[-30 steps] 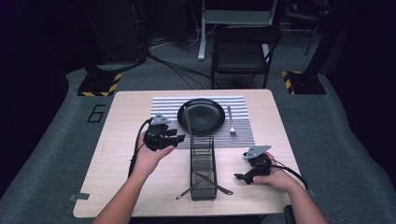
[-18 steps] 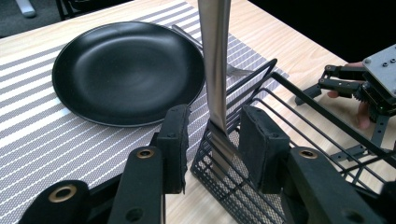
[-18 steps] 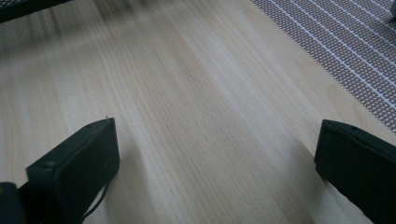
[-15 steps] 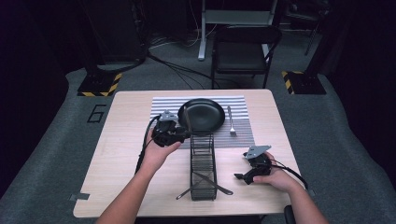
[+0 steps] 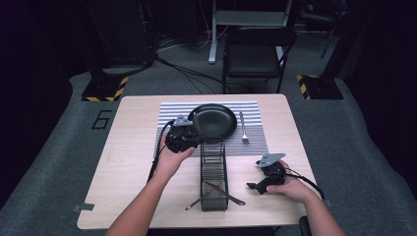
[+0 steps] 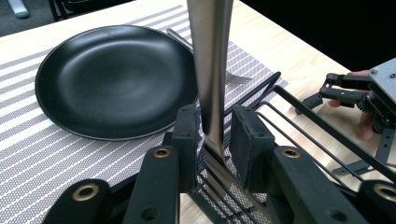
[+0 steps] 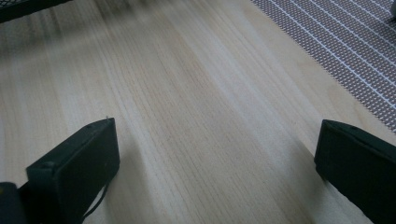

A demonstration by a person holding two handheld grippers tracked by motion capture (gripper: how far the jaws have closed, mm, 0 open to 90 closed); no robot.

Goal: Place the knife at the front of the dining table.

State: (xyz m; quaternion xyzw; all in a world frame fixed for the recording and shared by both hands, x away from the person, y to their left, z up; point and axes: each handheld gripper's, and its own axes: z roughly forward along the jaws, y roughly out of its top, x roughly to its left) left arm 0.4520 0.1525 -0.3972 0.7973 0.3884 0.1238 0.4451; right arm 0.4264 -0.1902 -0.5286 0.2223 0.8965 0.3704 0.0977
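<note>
High view: a light wooden table [image 5: 128, 162] carries a grey-and-white striped woven placemat [image 5: 255, 142] at its far middle, with a round black plate [image 5: 216, 120] on the mat and a silver metal fork [image 5: 242, 129] lying on the mat just right of the plate. A long black wire rack [image 5: 214, 174] runs from the mat's near edge toward the person, with flat metal utensils [image 5: 216, 192] crossed at its near end. The person's left hand [image 5: 169, 160] holds the left gripper [image 5: 189, 133] at the plate's left rim, above the rack's far end, with a slim metal utensil handle [image 5: 196, 124] standing upright from it. The right hand [image 5: 290, 187] rests the right gripper [image 5: 258, 186] on bare wood to the right of the rack, well apart from the mat's contents. Left gripper view: the two black jaws are clenched on the flat metal handle [image 6: 212, 70], which rises upright past the top edge; the plate [image 6: 116, 79] lies beyond, the fork's tines [image 6: 236, 79] behind the handle, the rack's wires [image 6: 299, 121] to the right, and the other gripper [image 6: 373, 98] farther off. Right gripper view: the jaws stand wide apart, released, over bare wood [image 7: 196, 107], a corner of the placemat [image 7: 345, 51] at upper right.
</note>
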